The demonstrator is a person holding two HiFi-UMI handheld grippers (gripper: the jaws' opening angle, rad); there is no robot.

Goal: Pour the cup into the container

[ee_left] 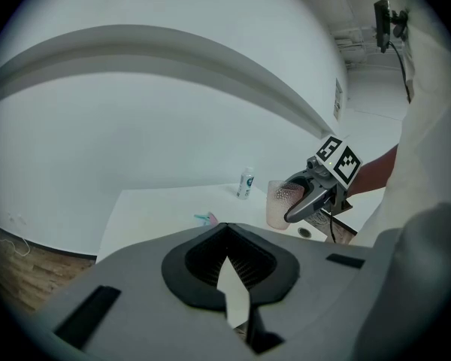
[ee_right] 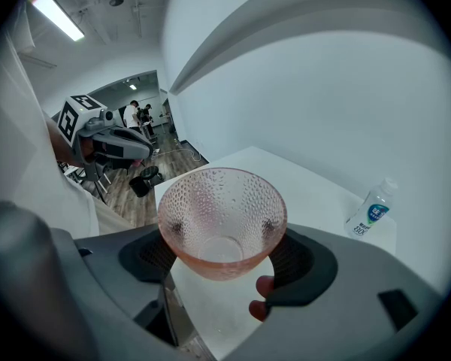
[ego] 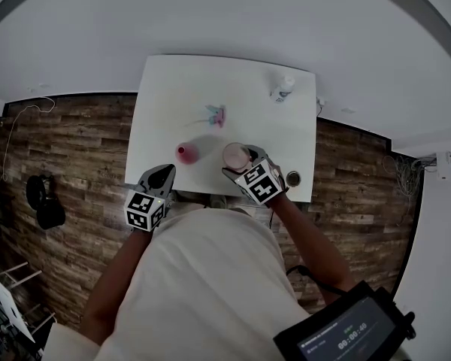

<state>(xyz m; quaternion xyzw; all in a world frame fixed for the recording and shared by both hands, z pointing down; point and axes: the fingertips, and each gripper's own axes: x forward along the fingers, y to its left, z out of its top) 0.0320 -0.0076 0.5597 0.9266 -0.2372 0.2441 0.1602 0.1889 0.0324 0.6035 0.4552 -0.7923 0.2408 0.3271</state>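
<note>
Head view shows me the right gripper (ego: 244, 165) at the near side of the white table (ego: 210, 81), its jaws clamped on the dimpled pink cup (ego: 235, 155). In the right gripper view the cup stands upright between the pads, gripped low on its wall, mouth up. I see nothing obvious inside it, though I cannot rule out clear liquid.

The pink container (ego: 185, 153) stands on the table to the left of the cup, near it but not touching, and about as far from the near edge. That is the relation I care about: the cup's long axis is vertical now, and I judge the pour needs it carried left over the container's mouth and tipped that way.

My left gripper (ego: 163, 176) sits at the near edge, just near-left of the container and closer to it than the right one. Its jaws are fully together with nothing between them, so it could steady the container only after it opens.

A small bottle (ego: 283, 89) stands at the far right, and a little pink-and-teal item (ego: 215, 114) lies toward the far middle. Both are well clear of the path.
</note>
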